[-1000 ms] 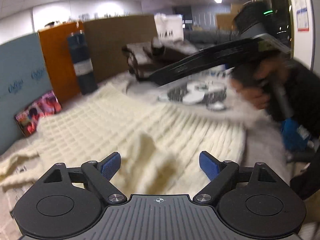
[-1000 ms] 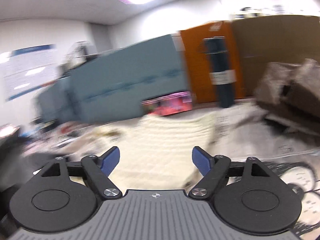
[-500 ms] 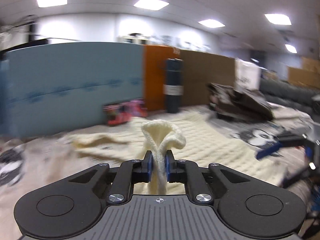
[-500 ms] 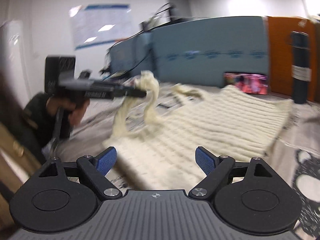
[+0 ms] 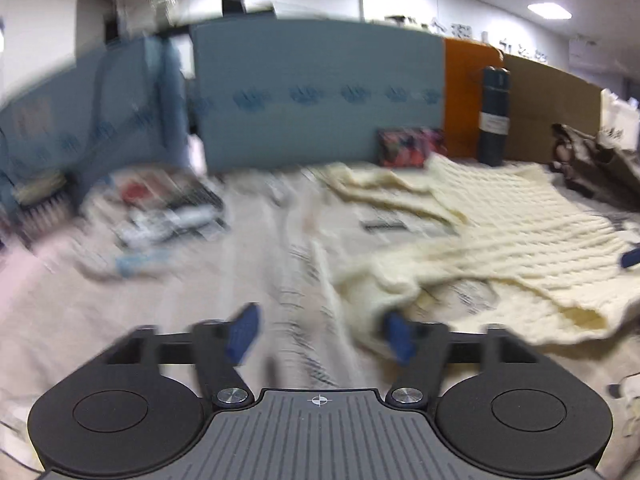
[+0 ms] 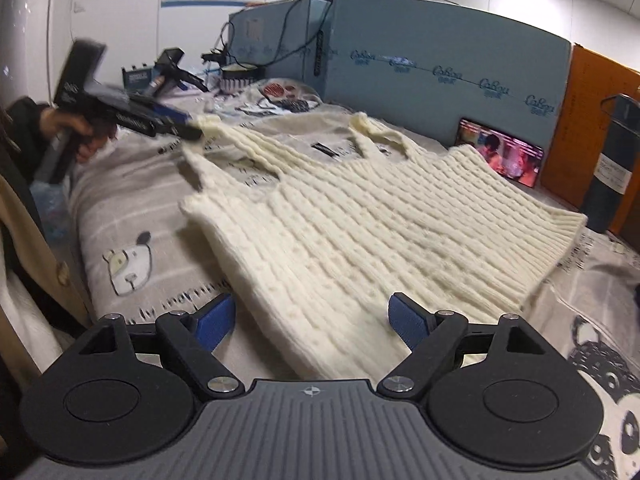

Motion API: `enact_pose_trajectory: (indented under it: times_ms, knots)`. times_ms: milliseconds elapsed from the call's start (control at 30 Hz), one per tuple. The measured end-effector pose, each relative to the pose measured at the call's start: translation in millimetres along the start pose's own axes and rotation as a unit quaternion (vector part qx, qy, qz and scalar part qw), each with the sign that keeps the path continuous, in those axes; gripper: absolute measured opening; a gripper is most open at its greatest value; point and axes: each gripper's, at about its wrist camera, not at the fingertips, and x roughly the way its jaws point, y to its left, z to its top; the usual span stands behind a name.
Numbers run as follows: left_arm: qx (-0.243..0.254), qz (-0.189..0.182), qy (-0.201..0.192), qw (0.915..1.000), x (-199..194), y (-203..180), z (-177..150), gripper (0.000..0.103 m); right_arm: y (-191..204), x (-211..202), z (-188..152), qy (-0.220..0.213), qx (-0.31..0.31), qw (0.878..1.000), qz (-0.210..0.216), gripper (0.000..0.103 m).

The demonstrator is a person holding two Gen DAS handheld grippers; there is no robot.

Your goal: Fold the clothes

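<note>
A cream cable-knit sleeveless sweater lies flat on the printed grey sheet, shoulder straps toward the left. My right gripper hovers over its near side edge; the jaws are closing slightly and stand wide, pads clear of the knit. In the right wrist view a hand holds my left gripper at the end of one strap. In the blurred left wrist view the left gripper is opening; the bunched strap lies against its right pad, and only bare sheet shows between the jaws.
A blue partition and an orange board wall the far side. A lit screen and a dark bottle stand against them. Brown clothes are piled at the far right, and clutter lies at the far left.
Half a second ago the left gripper was shut on the raised strap; now its jaws are apart and the strap is down, stretched leftward. The right gripper's view has swung left over the sweater.
</note>
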Motion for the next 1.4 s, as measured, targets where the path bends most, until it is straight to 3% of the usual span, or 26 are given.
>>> enact_pose_trajectory:
  times_ms: [33, 100, 167, 233, 267, 333, 400, 433, 467, 500, 600, 700, 800, 833, 933, 1000, 1067, 1100, 1133, 1167, 1233, 1300, 1400]
  knots:
    - [0.012, -0.006, -0.017, 0.9998, -4.1, -1.9, 2.4, 0.083, -1.1, -1.1, -1.9, 0.003, 0.000, 1.000, -0.006, 0.083]
    - [0.042, -0.059, -0.058, 0.9957, -11.7, -15.4, 6.0, 0.083, -3.3, -3.2, -5.7, 0.009, 0.002, 1.000, -0.017, 0.079]
    - [0.071, -0.113, -0.098, 0.9862, -19.3, -29.0, 9.5, 0.083, -4.7, -4.1, -7.1, 0.007, 0.006, 1.000, -0.018, 0.070]
    - [0.118, -0.194, -0.124, 0.9660, -23.4, -51.4, 9.7, 0.083, -5.3, -4.5, -7.5, 0.002, 0.005, 1.000, -0.022, 0.060]
    - [0.146, -0.240, -0.133, 0.9507, -24.8, -64.6, 9.1, 0.083, -5.7, -4.9, -7.7, 0.000, 0.005, 1.000, -0.024, 0.051]
    - [0.179, -0.312, -0.126, 0.9244, -20.1, -91.8, 8.1, 0.083, -7.4, -5.9, -8.3, -0.004, 0.005, 1.000, -0.022, 0.047]
    - [0.233, -0.332, -0.101, 0.9083, -7.9, -117.6, 4.7, 0.083, -9.0, -7.1, -6.7, -0.008, 0.004, 1.000, -0.014, 0.037]
    - [0.264, -0.334, -0.091, 0.9004, -1.6, -129.6, 2.5, 0.071, -8.6, -7.9, -4.3, -0.012, 0.002, 1.000, -0.011, 0.034]
    - [0.285, -0.337, -0.080, 0.8940, 4.3, -137.7, 1.9, 0.050, -7.4, -10.3, -2.8, -0.016, -0.002, 1.000, -0.012, 0.029]
    - [0.292, -0.342, -0.066, 0.8908, 9.8, -139.8, 3.8, 0.010, -6.3, -12.8, -1.2, -0.021, -0.006, 1.000, -0.013, 0.023]
    - [0.291, -0.356, -0.077, 0.8846, 8.0, -131.4, 11.5, 0.010, -1.7, -23.0, 1.1, -0.032, -0.016, 0.999, -0.008, 0.019]
    - [0.265, -0.362, -0.081, 0.8898, 3.9, -121.3, 14.5, 0.010, -0.4, -27.4, 1.9, -0.040, -0.014, 0.999, 0.005, 0.018]
    - [0.266, -0.372, -0.045, 0.8884, 7.7, -123.0, 4.5, 0.011, 1.6, -19.9, -3.2, -0.016, -0.013, 1.000, 0.016, 0.018]
    - [0.261, -0.374, -0.034, 0.8891, 9.4, -123.2, 0.2, 0.016, 1.8, -15.5, -7.2, -0.005, -0.012, 1.000, 0.018, 0.019]
    - [0.234, -0.374, -0.025, 0.8970, 9.5, -118.0, -3.2, 0.018, -0.6, -16.3, -11.5, -0.011, 0.010, 0.999, 0.033, 0.026]
    - [0.201, -0.375, -0.042, 0.9039, 1.4, -107.6, 0.0, 0.024, -1.6, -21.3, -11.4, -0.022, 0.021, 0.998, 0.059, 0.056]
    - [0.163, -0.377, -0.064, 0.9093, -8.3, -95.2, 3.4, 0.038, 0.4, -28.7, -9.7, -0.040, 0.027, 0.994, 0.094, 0.061]
    - [0.138, -0.374, -0.075, 0.9143, -12.0, -88.1, 5.7, 0.052, 0.7, -32.5, -7.5, -0.055, 0.028, 0.993, 0.105, 0.065]
    - [0.105, -0.358, -0.083, 0.9240, -13.1, -79.5, 8.1, 0.066, 0.1, -36.1, -4.4, -0.073, 0.032, 0.991, 0.111, 0.069]
    - [0.075, -0.337, -0.086, 0.9347, -12.9, -71.1, 9.4, 0.070, -0.8, -39.8, 0.4, -0.092, 0.040, 0.988, 0.114, 0.075]
    - [0.018, -0.285, -0.089, 0.9541, -11.9, -55.2, 11.3, 0.071, -6.6, -41.9, 8.5, -0.122, 0.058, 0.984, 0.112, 0.080]
    - [-0.024, -0.205, -0.082, 0.9750, -8.4, -43.9, 10.2, 0.071, -10.7, -37.4, 16.3, -0.135, 0.067, 0.984, 0.096, 0.082]
    - [-0.080, -0.100, -0.066, 0.9896, -2.6, -29.1, 6.8, 0.072, -14.9, -25.1, 25.5, -0.149, 0.083, 0.984, 0.060, 0.086]
